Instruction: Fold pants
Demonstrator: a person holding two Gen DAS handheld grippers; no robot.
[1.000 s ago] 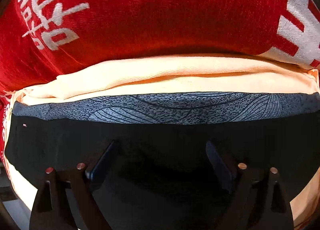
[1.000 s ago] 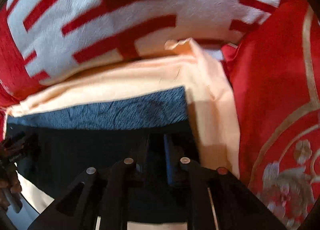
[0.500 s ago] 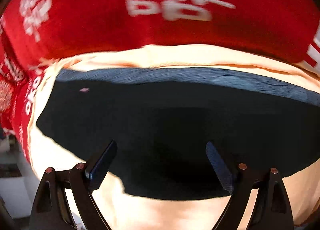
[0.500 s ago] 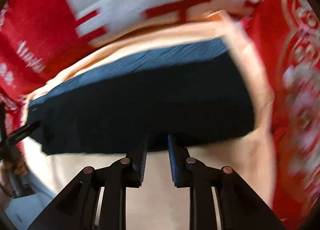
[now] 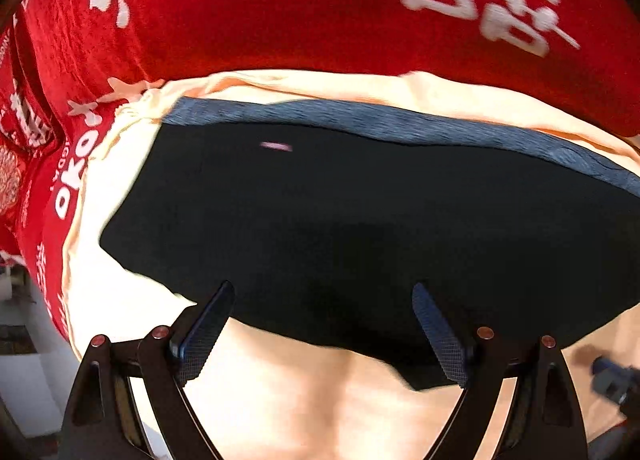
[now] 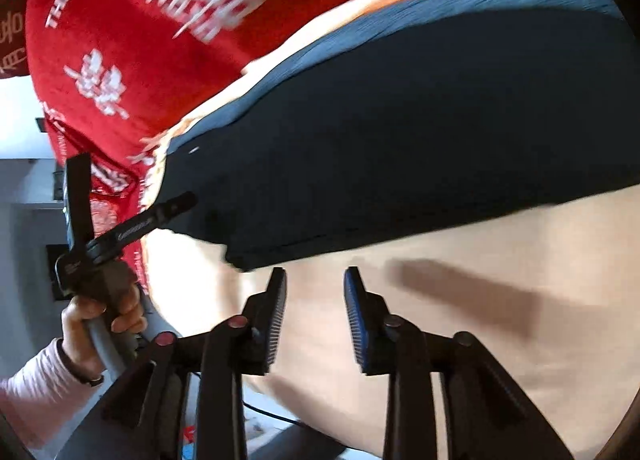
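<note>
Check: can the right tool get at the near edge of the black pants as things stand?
Probably yes. The right tool is open and empty, just short of the black pants edge, with only bare peach cloth between; nothing blocks it.

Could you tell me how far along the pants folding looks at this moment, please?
Done: the black pants lie as a compact flat rectangle on the peach cloth, grey-blue patterned band along the far edge. In hand: nothing; the left gripper is wide open at the near edge, and the right gripper is open over bare cloth. Left: I cannot tell whether another fold is planned.
</note>
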